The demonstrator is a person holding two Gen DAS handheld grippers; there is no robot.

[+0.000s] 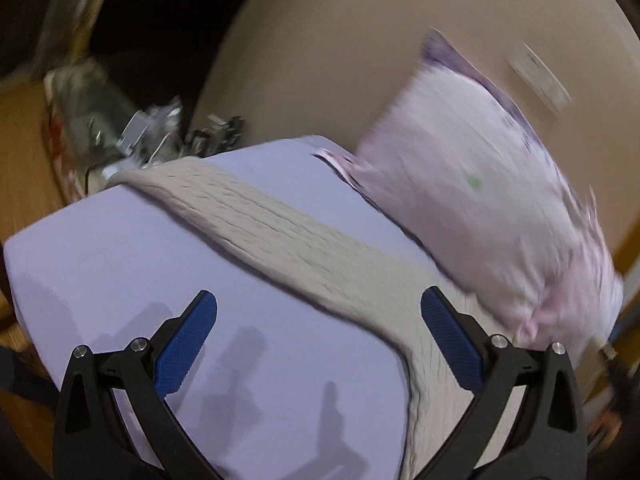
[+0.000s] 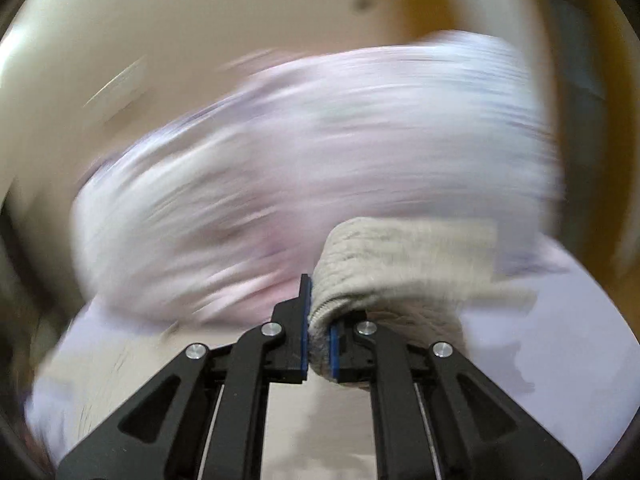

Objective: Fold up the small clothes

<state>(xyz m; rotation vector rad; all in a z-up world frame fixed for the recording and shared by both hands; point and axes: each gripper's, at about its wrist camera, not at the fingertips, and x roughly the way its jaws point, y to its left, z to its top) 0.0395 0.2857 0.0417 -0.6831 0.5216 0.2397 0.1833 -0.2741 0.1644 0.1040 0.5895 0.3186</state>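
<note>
A beige ribbed knit garment (image 1: 280, 232) lies stretched diagonally across a lavender-covered bed (image 1: 120, 248). My left gripper (image 1: 318, 320) is open and empty, hovering over the sheet with the knit passing between and under its right finger. My right gripper (image 2: 318, 332) is shut on an end of the beige knit garment (image 2: 400, 256), which bunches up to the right of the jaws. A pale pink pillow (image 1: 480, 184) lies behind the garment; it also fills the right wrist view (image 2: 320, 152), heavily blurred.
The bed's lavender sheet (image 2: 560, 340) shows on both sides of the right gripper. A beige wall (image 1: 340, 48) rises behind the bed. Cluttered metallic items (image 1: 152, 128) sit past the bed's far left corner, by wooden furniture (image 1: 20, 152).
</note>
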